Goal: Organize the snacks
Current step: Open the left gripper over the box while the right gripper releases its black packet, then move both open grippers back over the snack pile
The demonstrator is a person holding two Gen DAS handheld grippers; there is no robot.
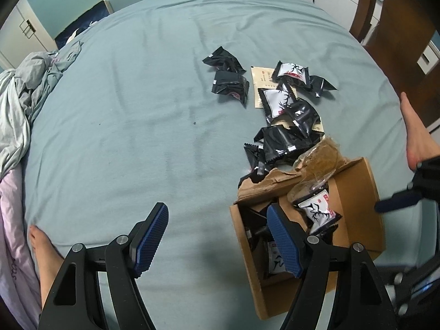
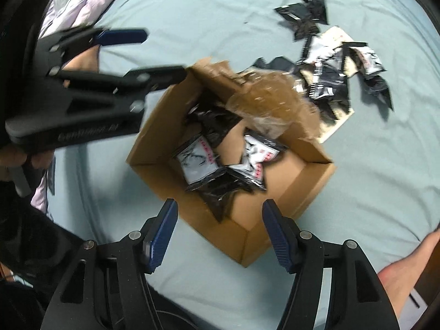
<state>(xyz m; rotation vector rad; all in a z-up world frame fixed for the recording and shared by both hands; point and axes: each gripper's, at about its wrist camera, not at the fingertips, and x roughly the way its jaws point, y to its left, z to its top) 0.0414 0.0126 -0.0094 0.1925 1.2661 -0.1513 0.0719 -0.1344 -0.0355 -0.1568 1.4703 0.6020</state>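
Observation:
An open cardboard box sits on the teal bedsheet and holds several black-and-white snack packets. More packets lie loose in a heap beyond the box, and two black ones lie apart to the heap's left. My left gripper is open and holds nothing; one of its fingers hangs over the box's near-left corner. My right gripper hovers open over the box's near corner, pads clear of the packets below. One of its fingers shows at the right edge.
Crumpled clear wrap lies on the box's torn flap. A beige sachet sits under the loose heap. Rumpled bedclothes lie at the left. A person's bare feet rest on the sheet. Wooden furniture stands at the far right.

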